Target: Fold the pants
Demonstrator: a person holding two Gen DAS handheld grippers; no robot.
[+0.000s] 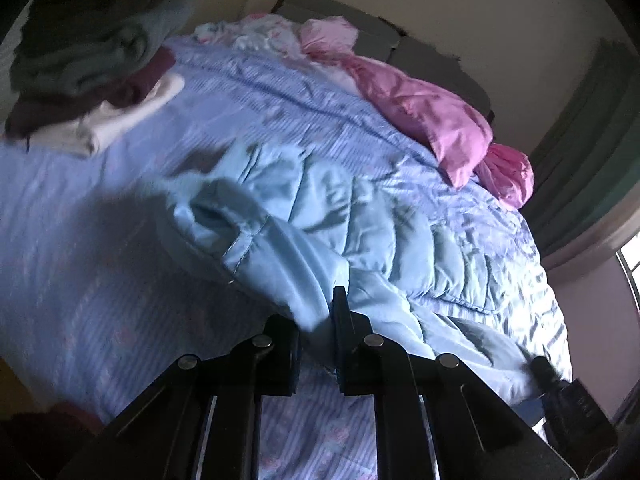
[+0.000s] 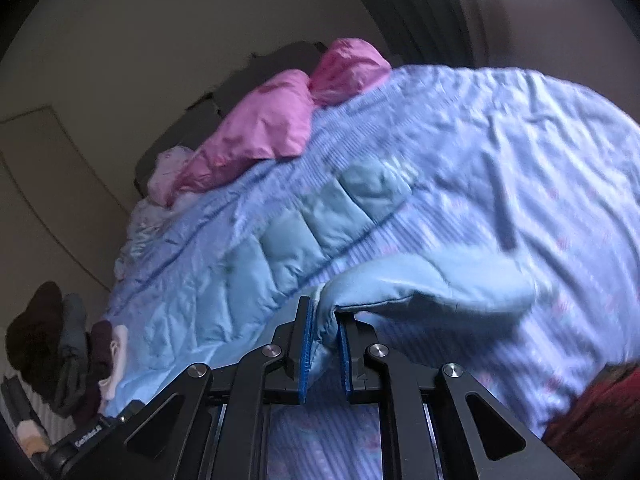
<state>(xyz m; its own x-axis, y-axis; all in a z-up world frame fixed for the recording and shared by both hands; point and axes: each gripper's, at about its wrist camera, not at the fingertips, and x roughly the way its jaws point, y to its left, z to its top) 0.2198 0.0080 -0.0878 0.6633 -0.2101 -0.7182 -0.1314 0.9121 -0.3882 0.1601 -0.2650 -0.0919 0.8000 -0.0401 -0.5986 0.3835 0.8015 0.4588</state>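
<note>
- The pants (image 1: 360,216), pale blue and quilted, are spread lengthwise across the striped bedspread (image 1: 100,272), with one end raised off it.
- The left gripper (image 1: 316,320) is clenched on a fold of that raised end; the cloth is seen pinched between its jaws.
- The right gripper (image 2: 324,328) is likewise closed on a hemmed edge of the pants (image 2: 248,264), with fabric bunched between its blue pads (image 2: 306,352).
- The padded cloth is judged soft, light and limp; sagging between the two holds is to be expected.
- Its sheen suggests a slippery surface, so stitched hems are judged the surest places to be gripped.
- A pink pillow (image 1: 432,116) and stacked clothes (image 1: 92,60) are seen well apart from the pants.
</note>
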